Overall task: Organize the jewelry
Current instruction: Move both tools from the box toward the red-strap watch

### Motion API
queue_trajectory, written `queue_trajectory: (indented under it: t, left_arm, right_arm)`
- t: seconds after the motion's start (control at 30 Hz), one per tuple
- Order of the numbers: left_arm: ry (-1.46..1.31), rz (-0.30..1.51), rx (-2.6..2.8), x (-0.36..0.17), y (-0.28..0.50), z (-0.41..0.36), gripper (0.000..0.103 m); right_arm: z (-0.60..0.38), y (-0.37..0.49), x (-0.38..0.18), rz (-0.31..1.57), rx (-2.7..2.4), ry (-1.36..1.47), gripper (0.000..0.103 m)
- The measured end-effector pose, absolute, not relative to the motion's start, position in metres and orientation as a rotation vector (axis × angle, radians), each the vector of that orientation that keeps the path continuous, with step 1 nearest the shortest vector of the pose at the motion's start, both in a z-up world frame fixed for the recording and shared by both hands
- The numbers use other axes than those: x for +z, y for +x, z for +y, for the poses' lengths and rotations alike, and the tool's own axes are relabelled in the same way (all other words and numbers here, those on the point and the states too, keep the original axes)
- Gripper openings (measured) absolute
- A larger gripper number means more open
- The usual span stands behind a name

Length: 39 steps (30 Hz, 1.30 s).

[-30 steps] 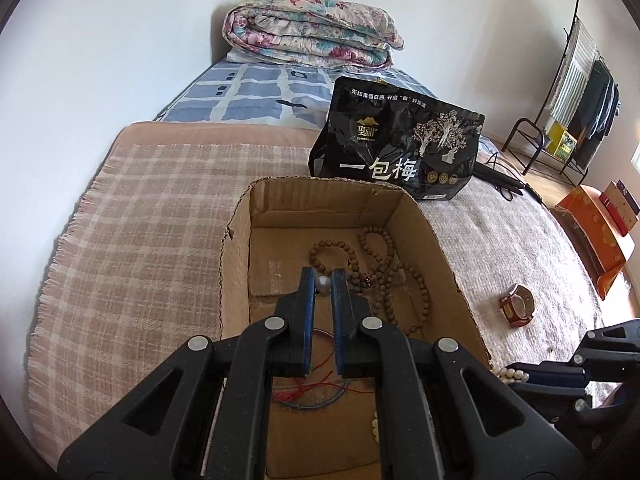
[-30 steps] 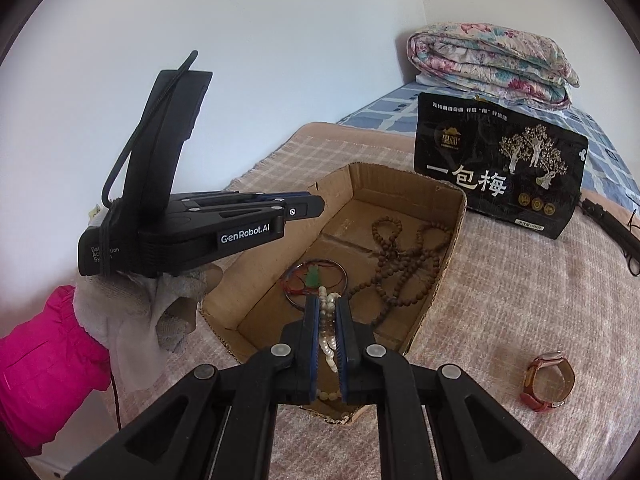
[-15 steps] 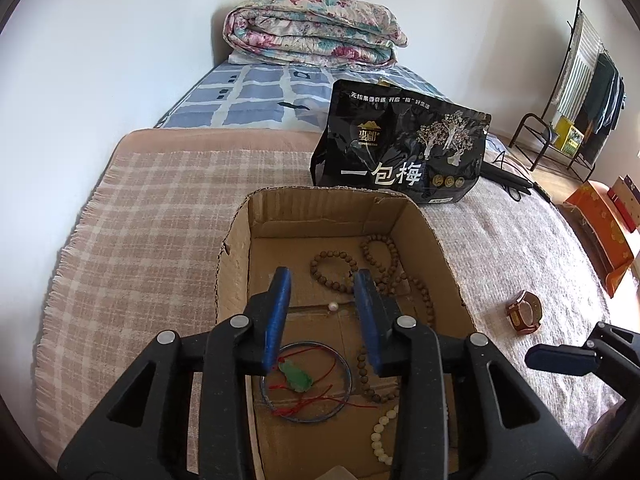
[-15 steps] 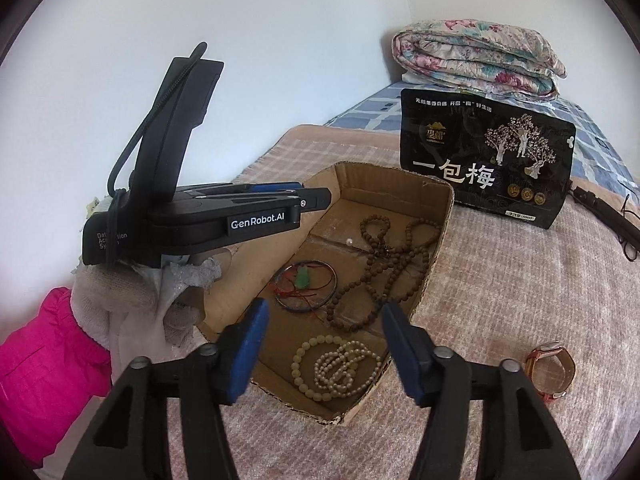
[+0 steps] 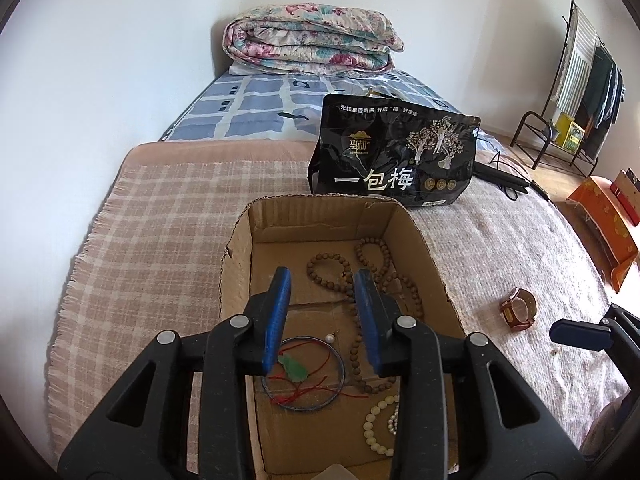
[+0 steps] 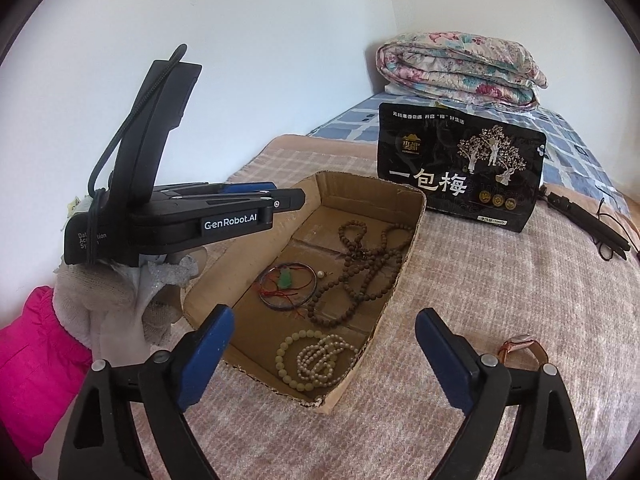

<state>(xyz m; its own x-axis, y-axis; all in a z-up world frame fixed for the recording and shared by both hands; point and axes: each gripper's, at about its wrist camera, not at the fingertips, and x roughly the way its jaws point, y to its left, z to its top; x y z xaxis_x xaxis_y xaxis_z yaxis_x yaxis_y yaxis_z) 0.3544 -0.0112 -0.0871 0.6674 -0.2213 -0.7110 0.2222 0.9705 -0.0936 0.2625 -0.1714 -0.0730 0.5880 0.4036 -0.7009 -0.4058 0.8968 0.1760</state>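
Note:
A shallow cardboard box (image 5: 236,248) (image 6: 360,188) lies on the bed. In it are a long brown bead strand (image 5: 372,252) (image 6: 368,256), a blue bangle with red thread and a green pendant (image 5: 302,372) (image 6: 286,286), a small pearl (image 5: 329,337) (image 6: 320,276) and pale bead bracelets (image 5: 380,424) (image 6: 316,360). My left gripper (image 5: 322,274) (image 6: 296,200) hovers above the box, open, with nothing between its fingers. My right gripper (image 6: 325,314) hangs over the box's near corner, its jaws opening wide and empty. A brown-strapped watch (image 5: 520,308) (image 6: 524,344) rests on the blanket, right of the box.
A black snack bag (image 5: 396,160) (image 6: 460,168) stands behind the box, with a folded floral quilt (image 5: 312,44) further back. Black cables (image 6: 592,228) lie at the right. A gloved hand (image 6: 116,304) with a pink sleeve holds the left gripper. An orange box (image 5: 604,220) and a clothes rack (image 5: 576,92) stand beyond the bed.
Both grippers went from shut to open. The left let go of the small pearl, the right let go of the pale beads; both now lie in the box.

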Motion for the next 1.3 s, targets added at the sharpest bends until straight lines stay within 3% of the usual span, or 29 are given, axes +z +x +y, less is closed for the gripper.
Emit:
queue_trajectory:
  t: [0.17, 0.23, 0.3, 0.37, 1.3]
  left_arm:
    - [0.013, 0.792, -0.247, -0.079, 0.347, -0.016, 0.033]
    - [0.014, 0.786, -0.248, -0.076, 0.344, -0.017, 0.045]
    - [0.014, 0.762, -0.244, -0.071, 0.339, -0.018, 0.069]
    - [0.019, 0.733, -0.238, -0.066, 0.334, -0.019, 0.073]
    - [0.071, 0.725, -0.388, -0.049, 0.284, -0.115, 0.074]
  right_arm:
    - [-0.176, 0.257, -0.069, 0.802, 0.442, -0.011, 0.103]
    - [-0.179, 0.256, -0.068, 0.806, 0.433, -0.011, 0.103]
    - [-0.184, 0.253, -0.067, 0.805, 0.418, -0.007, 0.103]
    - [-0.190, 0.250, -0.066, 0.803, 0.398, -0.004, 0.103]
    - [-0.348, 0.187, -0.070, 0.783, 0.073, -0.042, 0.103]
